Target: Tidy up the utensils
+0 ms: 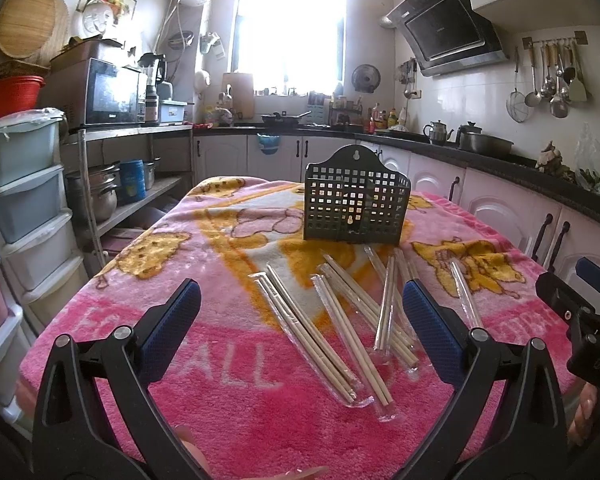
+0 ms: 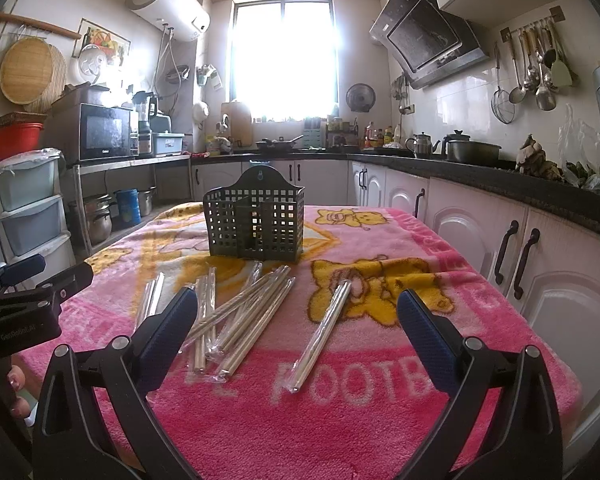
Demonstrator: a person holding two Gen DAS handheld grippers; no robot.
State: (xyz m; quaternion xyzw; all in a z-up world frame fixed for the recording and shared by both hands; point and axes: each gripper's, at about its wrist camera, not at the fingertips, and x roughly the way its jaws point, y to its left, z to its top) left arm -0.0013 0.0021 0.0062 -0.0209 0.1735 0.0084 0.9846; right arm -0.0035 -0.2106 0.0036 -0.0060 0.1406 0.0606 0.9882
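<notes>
A table was seen draped w/ a pink cartoon-print blanket [image 1: 236, 412]. A dark perforated utensil holder [image 1: 355, 199] was stood upright on the blanket, toward the far end, w/ its hanging tab raised at the back. An inner divider was visible thru the grid in the right wrist view; contents could not be told.

Wrapped chopstick pairs [image 1: 342, 320] were found scattered flat on the blanket, just on the near side of the holder. Most were piled loosely & crossed over each other; none was seen touching the holder. One separate wrapped pair [image 2: 325, 330] was noted apart from the pile, nearer the counter side of the holder, angled toward it. Another pair [image 1: 305, 334] was laid on the opposite edge of the pile, pointed roughly at the holder.

Left gripper [image 1: 302, 310]: jaws spread wide, nothing btwn them, held above the blanket on the near side of the pile. Blue pads were seen on both fingers [image 1: 180, 316].

Right gripper [image 2: 298, 326]: jaws likewise spread wide, nothing held, hovered above the near side of the holder, w/ the separate pair framed btwn its fingers [image 2: 428, 336].

Each gripper was partly caught at the edge of the other's view. A kitchen counter [image 2: 500, 178] was noted beyond the table.
</notes>
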